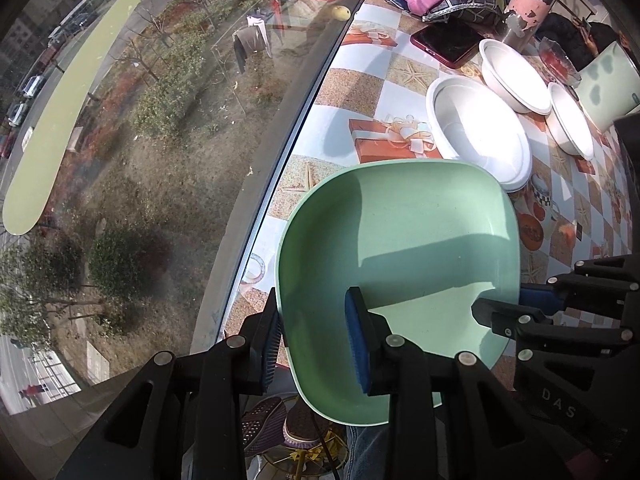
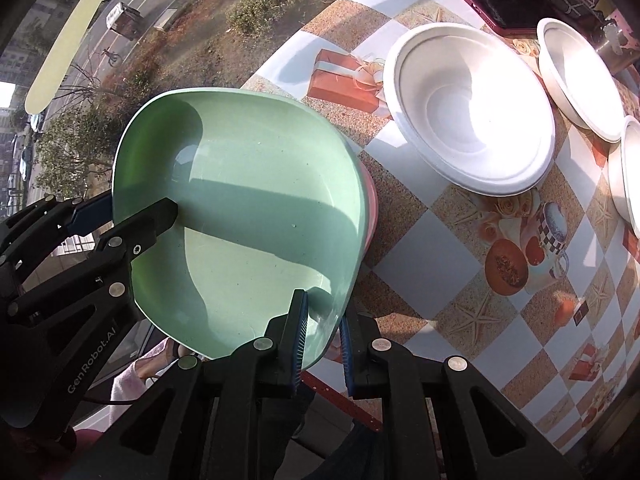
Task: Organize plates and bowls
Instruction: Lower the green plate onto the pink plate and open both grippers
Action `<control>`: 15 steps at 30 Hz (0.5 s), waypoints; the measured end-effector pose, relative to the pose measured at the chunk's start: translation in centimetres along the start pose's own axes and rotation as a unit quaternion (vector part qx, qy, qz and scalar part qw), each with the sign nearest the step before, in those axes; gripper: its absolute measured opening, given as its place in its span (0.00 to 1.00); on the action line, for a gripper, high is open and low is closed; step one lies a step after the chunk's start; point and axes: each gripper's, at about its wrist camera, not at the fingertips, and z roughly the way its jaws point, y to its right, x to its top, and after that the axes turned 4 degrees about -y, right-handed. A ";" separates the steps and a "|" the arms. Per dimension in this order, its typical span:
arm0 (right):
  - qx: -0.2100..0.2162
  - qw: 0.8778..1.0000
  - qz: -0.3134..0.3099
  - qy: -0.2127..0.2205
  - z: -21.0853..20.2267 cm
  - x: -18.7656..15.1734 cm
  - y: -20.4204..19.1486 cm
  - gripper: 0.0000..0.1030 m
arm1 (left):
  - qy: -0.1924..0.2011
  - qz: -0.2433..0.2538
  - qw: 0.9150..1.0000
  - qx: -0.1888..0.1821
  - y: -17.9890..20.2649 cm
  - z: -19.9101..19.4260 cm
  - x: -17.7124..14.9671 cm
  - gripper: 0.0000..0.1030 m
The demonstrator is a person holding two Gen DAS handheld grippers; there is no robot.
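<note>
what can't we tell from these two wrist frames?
- Pink dish under the green plate: only a sliver shows in the right wrist view; the plate covers the rest.
- Third white bowl: cut by the right wrist frame edge.
- Left gripper: whether its pads press the plate rim; left wrist view, unclear.
- Glass dish: contents too small, left wrist view.

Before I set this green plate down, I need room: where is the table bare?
Bare cloth lies right of the green plate, below the big white bowl, and behind the plate toward the window edge. Crowded at the far right: two more bowls, a phone.
</note>
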 end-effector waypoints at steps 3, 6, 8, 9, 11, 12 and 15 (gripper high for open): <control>0.011 1.000 0.004 0.008 -0.3 -0.1 0.3 0.17 | 0.013 -0.016 1.000 -0.002 -0.7 -0.4 0.1 0.65; 0.014 0.999 0.030 0.017 -0.7 -0.8 1.8 0.44 | 0.029 -0.039 0.999 -0.012 -1.5 -1.0 0.3 0.76; 0.017 0.997 0.063 0.032 -1.1 -1.6 3.6 0.81 | 0.027 -0.055 0.998 -0.024 -1.8 -0.9 0.5 0.76; 0.018 0.996 0.081 0.033 -1.2 -2.0 4.4 0.81 | 0.025 -0.059 0.998 -0.028 -1.8 -0.8 0.6 0.76; 0.017 0.992 0.121 0.032 -1.1 -2.9 6.5 0.81 | 0.017 -0.054 0.998 -0.034 -1.3 -0.5 0.9 0.76; 0.017 0.989 0.143 0.028 -0.9 -3.4 7.5 0.81 | 0.015 -0.046 0.998 -0.034 -0.8 -0.4 1.1 0.76; 0.019 0.978 0.208 0.013 -0.1 -5.0 10.7 0.81 | 0.015 -0.015 0.999 -0.036 1.0 -0.4 1.8 0.76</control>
